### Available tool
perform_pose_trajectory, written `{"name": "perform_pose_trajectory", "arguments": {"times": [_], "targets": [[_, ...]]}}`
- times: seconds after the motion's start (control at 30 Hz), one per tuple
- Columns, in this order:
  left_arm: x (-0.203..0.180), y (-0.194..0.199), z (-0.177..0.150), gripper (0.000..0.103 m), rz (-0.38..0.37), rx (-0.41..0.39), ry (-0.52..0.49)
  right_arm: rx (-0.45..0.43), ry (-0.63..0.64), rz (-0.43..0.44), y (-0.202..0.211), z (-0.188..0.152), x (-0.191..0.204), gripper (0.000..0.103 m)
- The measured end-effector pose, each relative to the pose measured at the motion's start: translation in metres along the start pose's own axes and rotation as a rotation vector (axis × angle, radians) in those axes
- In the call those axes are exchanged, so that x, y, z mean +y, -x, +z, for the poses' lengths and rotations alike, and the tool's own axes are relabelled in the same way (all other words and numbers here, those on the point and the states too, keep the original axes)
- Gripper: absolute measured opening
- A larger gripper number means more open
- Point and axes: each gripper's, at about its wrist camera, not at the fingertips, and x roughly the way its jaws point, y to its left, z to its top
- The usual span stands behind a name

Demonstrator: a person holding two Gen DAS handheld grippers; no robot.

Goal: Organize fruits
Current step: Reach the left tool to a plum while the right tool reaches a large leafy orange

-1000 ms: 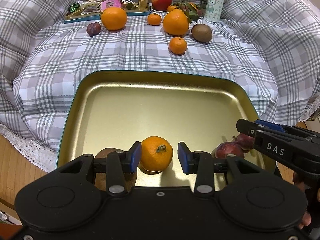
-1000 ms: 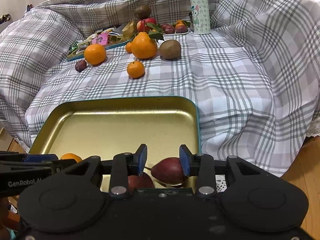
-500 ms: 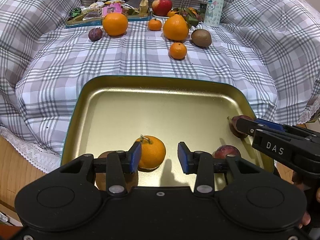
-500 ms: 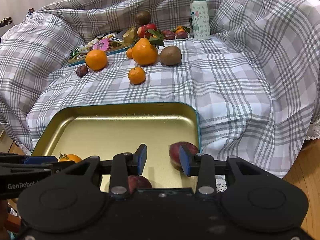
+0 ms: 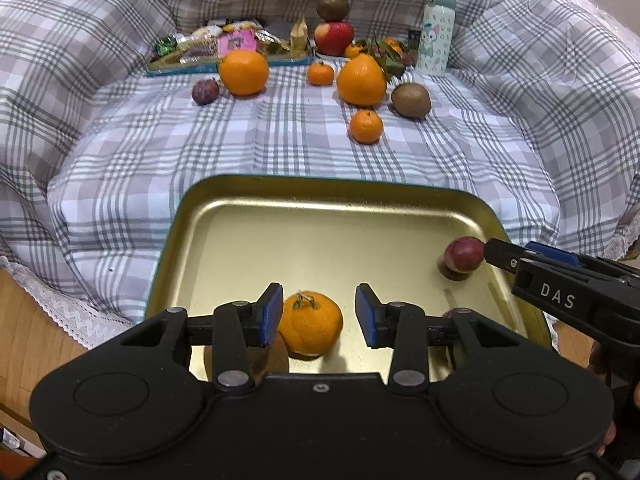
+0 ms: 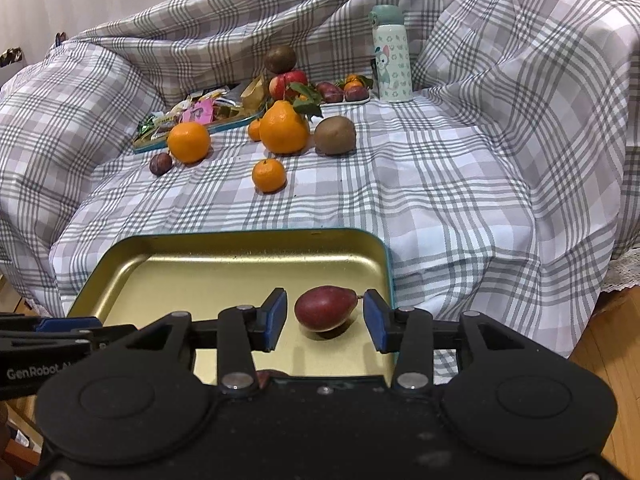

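A gold tray [image 5: 320, 224] lies at the near edge of the plaid cloth. In it rests a tangerine [image 5: 310, 322], between the fingers of my left gripper [image 5: 318, 314]; the jaws stand open, with a gap on the tangerine's right side. My right gripper [image 6: 325, 314] is opening its jaws. A dark red fruit [image 6: 325, 308] lies on the tray [image 6: 224, 264] between its pads, and neither pad touches it. The left wrist view has that fruit [image 5: 464, 254] by the tray's right wall. A second red fruit [image 5: 452, 314] and a brown kiwi [image 5: 248, 356] are mostly hidden behind my fingers.
Further back on the cloth lie two large oranges [image 5: 244, 72] [image 5: 362, 80], small tangerines [image 5: 366, 126], a kiwi [image 5: 411, 100] and a plum [image 5: 205, 92]. Behind them are a snack tray [image 5: 224, 54], an apple [image 5: 334, 38] and a bottle [image 5: 436, 32]. Wooden floor shows beside the cloth.
My right gripper has let go of the dark red fruit, which now lies on the tray, and its jaws have widened. The left gripper stays open around the tangerine.
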Motion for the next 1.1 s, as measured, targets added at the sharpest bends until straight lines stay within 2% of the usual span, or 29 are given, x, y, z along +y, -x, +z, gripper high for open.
{"name": "perform_pose_trajectory", "arguments": {"times": [0.3, 0.53, 0.7, 0.87, 1.1], "targets": [[0.0, 0.01, 0.005, 0.048, 0.053, -0.088, -0.017, -0.05, 0.006, -0.016, 0.004, 0.005, 0.002, 0.046], [0.012, 0.009, 0.015, 0.048, 0.062, -0.099, 0.019, -0.108, 0.031, -0.002, 0.008, 0.018, 0.008, 0.048], [0.024, 0.011, 0.025, 0.048, 0.054, -0.118, 0.044, -0.128, 0.043, 0.035, 0.009, 0.033, 0.016, 0.048], [0.035, 0.013, 0.04, 0.048, 0.091, -0.16, 0.048, -0.129, 0.058, 0.088, 0.005, 0.048, 0.027, 0.048], [0.052, 0.009, 0.058, 0.048, 0.124, -0.176, 0.082, -0.181, 0.142, 0.127, 0.0, 0.066, 0.046, 0.048]]}}
